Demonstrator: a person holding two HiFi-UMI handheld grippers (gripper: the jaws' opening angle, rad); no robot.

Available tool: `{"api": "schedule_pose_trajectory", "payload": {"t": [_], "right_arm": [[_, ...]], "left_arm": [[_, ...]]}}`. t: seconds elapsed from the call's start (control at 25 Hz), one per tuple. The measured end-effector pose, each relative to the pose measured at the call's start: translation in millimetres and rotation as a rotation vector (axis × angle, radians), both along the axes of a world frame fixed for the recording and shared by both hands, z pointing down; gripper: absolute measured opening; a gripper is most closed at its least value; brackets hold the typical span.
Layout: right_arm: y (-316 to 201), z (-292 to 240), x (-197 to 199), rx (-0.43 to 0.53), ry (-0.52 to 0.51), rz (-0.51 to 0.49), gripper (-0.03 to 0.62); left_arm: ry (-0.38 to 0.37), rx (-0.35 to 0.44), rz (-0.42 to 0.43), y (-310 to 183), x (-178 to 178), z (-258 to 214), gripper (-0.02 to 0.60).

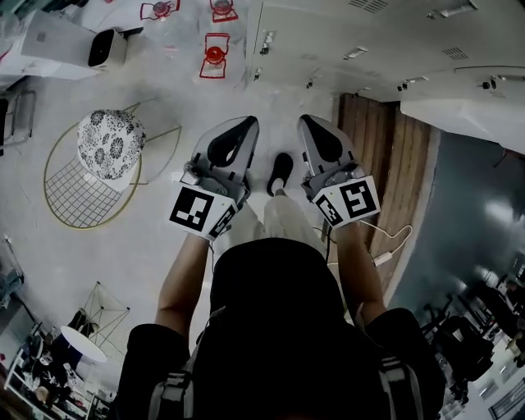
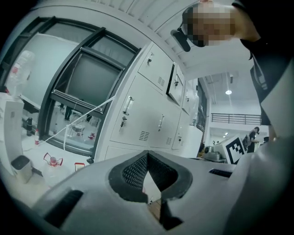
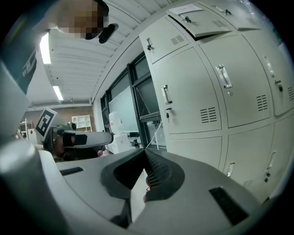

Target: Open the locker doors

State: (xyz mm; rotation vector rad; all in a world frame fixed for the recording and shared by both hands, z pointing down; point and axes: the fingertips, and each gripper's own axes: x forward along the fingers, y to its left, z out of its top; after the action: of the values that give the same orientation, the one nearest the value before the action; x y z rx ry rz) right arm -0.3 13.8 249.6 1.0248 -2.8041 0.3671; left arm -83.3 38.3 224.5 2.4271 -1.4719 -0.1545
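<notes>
1. We hold the left gripper (image 1: 239, 131) and right gripper (image 1: 317, 130) side by side, jaws together, empty.
2. Ahead stand the lockers (image 3: 202, 92), touching neither gripper; one upper door (image 3: 197, 20) is ajar.

The lockers (image 3: 197, 92) run past the right gripper view's rim (upper right), door label (image 3: 186, 8) unreadable.

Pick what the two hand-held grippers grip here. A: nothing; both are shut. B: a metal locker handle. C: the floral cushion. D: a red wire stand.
A: the left hand-held gripper and the right hand-held gripper each show jaws closed together with nothing between them, clear of the pale grey metal lockers.
</notes>
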Motion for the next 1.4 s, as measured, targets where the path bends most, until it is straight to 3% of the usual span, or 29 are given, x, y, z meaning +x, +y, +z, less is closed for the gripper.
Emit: {"api": "schedule_pose_trajectory", "payload": {"t": [0.2,0.68,0.96,1.4], "right_arm": [[-11,25,8,-0.022,0.007,-0.035,0.005],[-41,83,17,-0.073,0.027,-0.148,0.005],[-58,121,17,-0.111,0.032,-0.16,0.006],[-89,175,6,-0.136,0.047,-0.151,0.02]], "left_arm": [[-0.002,-0.072,-0.028,0,14,28,0.015],[-0.001,-0.099,-0.142,-28,33,66,0.015],[-0.011,-0.124,-0.188,-40,37,100,0.015],[-0.019,-0.083,-0.224,-56,32,128,0.015]]}}
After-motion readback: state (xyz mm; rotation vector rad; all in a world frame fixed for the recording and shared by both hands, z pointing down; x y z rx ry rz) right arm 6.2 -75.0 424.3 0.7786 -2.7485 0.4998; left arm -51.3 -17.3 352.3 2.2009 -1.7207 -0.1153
